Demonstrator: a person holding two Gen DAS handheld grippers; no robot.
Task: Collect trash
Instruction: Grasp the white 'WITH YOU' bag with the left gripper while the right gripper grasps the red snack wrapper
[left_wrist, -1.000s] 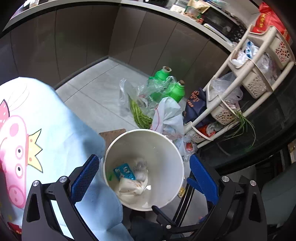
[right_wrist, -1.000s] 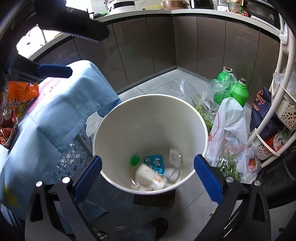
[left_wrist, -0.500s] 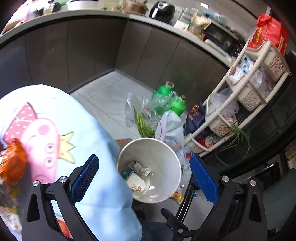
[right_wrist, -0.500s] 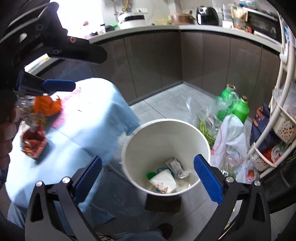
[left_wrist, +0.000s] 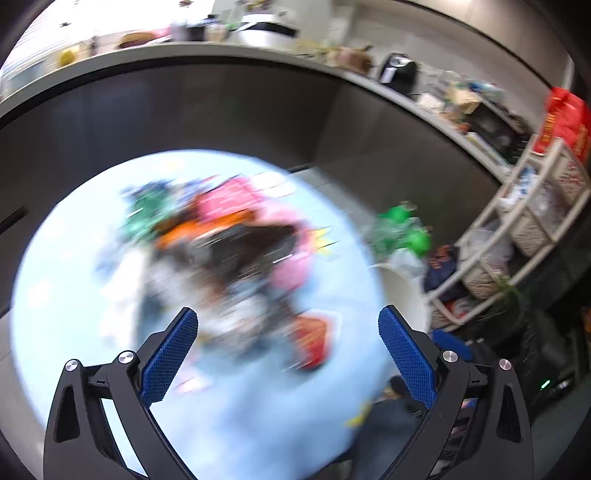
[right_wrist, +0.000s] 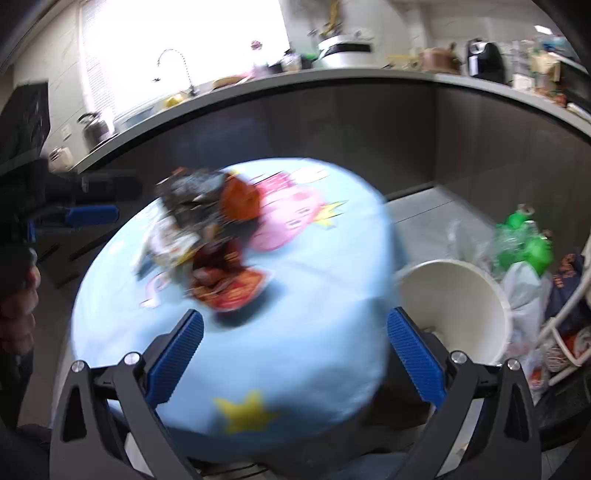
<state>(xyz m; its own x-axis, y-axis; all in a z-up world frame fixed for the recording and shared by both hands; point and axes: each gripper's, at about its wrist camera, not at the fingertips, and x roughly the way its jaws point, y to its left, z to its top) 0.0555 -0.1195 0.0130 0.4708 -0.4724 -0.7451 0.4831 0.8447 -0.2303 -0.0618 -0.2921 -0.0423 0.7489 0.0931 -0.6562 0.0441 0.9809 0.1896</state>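
Observation:
A heap of crumpled snack wrappers (right_wrist: 214, 251), orange, red and dark, lies on a round table under a light blue cartoon cloth (right_wrist: 314, 302). The same wrapper heap (left_wrist: 236, 258) is badly blurred in the left wrist view. A white trash bucket (right_wrist: 461, 314) stands on the floor at the table's right edge; only its rim (left_wrist: 402, 291) shows in the left wrist view. My left gripper (left_wrist: 286, 354) hangs open above the table with nothing between its fingers. My right gripper (right_wrist: 293, 354) is open and empty too, above the cloth's near edge. The left gripper (right_wrist: 92, 214) also shows at far left.
Green bottles (right_wrist: 524, 240) and plastic bags (right_wrist: 524, 295) crowd the floor behind the bucket. A white basket rack (left_wrist: 524, 229) stands at the right. A dark curved kitchen counter (right_wrist: 332, 110) with appliances runs behind the table. A person's hand (right_wrist: 18, 295) is at the left edge.
Both grippers have lifted away from over the bucket and swung left over the table. The bucket has slid to the right of both views, and the wrapper heap has come into the middle.

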